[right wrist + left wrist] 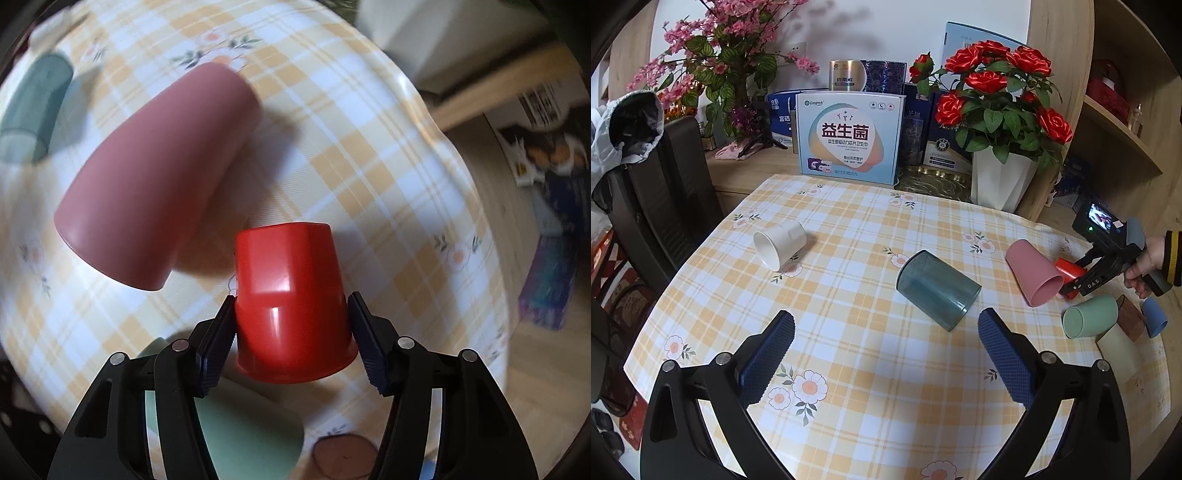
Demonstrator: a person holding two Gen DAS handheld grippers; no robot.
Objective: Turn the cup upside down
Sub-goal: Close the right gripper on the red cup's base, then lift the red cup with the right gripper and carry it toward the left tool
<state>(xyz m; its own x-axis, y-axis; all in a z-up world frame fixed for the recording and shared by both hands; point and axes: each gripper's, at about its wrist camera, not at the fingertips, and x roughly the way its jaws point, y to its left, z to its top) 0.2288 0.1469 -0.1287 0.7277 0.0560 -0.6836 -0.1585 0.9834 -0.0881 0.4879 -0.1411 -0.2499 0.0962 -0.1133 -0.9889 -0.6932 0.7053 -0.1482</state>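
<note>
My right gripper (pixel 291 314) is shut on a red cup (pixel 291 302), its rim toward the camera and its base pointing away over the table; it also shows in the left wrist view (pixel 1069 271) at the right, with the gripper (pixel 1087 282) behind it. A pink cup (pixel 155 184) lies on its side just left of it, also seen in the left wrist view (pixel 1036 273). My left gripper (pixel 886 332) is open and empty above the table's near side. A teal translucent cup (pixel 936 290) lies on its side just beyond it. A white cup (pixel 779 243) lies at the far left.
A checked tablecloth (pixel 849 369) covers the table. At the right edge lie a green cup (pixel 1089 315), a cream cup (pixel 1119 350), a brown cup (pixel 1130 321) and a blue cup (pixel 1154 317). A rose pot (pixel 1001 181) and boxes (pixel 849 136) stand behind. A chair (pixel 665 192) is left.
</note>
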